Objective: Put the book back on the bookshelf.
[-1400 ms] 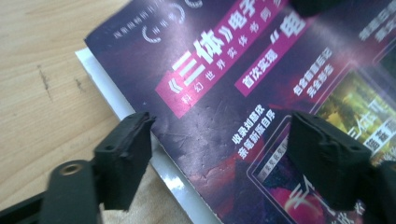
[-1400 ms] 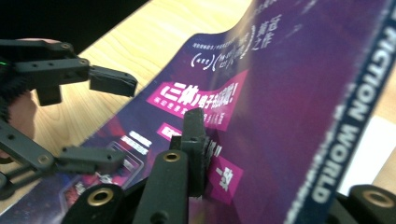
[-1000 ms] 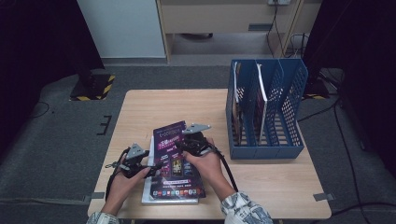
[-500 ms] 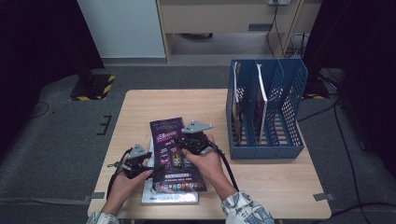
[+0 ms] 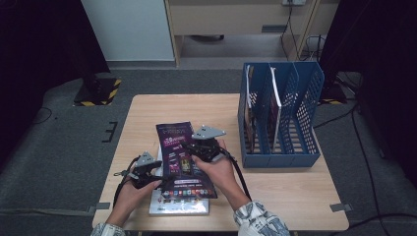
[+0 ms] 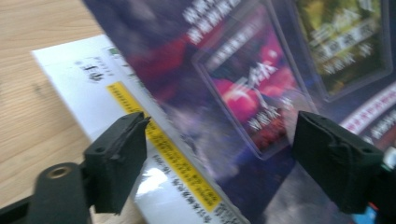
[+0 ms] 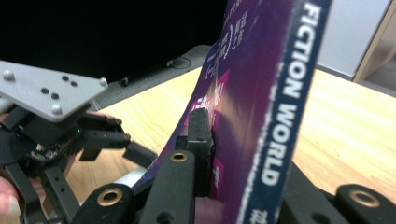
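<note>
Purple magazine [image 5: 183,157] edge in right gripper [image 5: 202,146], near table [image 5: 285,187] front.

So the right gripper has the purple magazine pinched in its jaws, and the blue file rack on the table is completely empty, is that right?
Not quite. The right gripper does pinch the purple magazine, as the right gripper view shows. But the blue file rack is not empty: the high view shows magazines or booklets standing in its slots.
</note>
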Tool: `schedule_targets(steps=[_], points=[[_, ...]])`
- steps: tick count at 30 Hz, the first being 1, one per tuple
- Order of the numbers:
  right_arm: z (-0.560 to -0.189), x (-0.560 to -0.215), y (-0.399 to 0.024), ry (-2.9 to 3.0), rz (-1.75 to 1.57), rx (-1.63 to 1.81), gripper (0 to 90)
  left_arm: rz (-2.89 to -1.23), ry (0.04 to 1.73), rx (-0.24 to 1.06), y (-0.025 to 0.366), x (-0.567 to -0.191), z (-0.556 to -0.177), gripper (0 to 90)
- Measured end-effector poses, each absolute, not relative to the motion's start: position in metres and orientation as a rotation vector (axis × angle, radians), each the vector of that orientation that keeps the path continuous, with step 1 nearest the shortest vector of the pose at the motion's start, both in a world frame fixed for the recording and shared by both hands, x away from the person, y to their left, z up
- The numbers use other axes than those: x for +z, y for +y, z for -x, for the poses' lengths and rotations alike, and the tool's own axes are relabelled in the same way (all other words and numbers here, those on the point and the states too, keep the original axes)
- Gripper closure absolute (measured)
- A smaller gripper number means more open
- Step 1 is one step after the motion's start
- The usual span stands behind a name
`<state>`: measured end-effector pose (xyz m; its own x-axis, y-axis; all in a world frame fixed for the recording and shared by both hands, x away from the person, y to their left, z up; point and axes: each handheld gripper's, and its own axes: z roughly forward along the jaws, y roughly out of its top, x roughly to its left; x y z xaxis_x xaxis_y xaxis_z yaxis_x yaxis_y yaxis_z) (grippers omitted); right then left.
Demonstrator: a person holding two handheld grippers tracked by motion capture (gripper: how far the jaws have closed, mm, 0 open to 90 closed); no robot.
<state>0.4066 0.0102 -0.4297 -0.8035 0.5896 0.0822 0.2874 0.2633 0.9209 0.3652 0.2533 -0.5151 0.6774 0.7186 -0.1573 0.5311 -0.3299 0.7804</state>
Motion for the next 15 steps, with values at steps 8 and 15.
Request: schedule_targets(steps=[8,15], points=[[-0.405,-0.421,0.009,2.210,-0.755,1.609,82.9,-2.043,0.909,0.211,0.247,-0.515,-0.364,21.7],[-0.403,-0.417,0.005,2.177,-0.724,1.646,83.2,-2.018,0.899,0.212,0.249,-0.513,-0.364,28.8]])
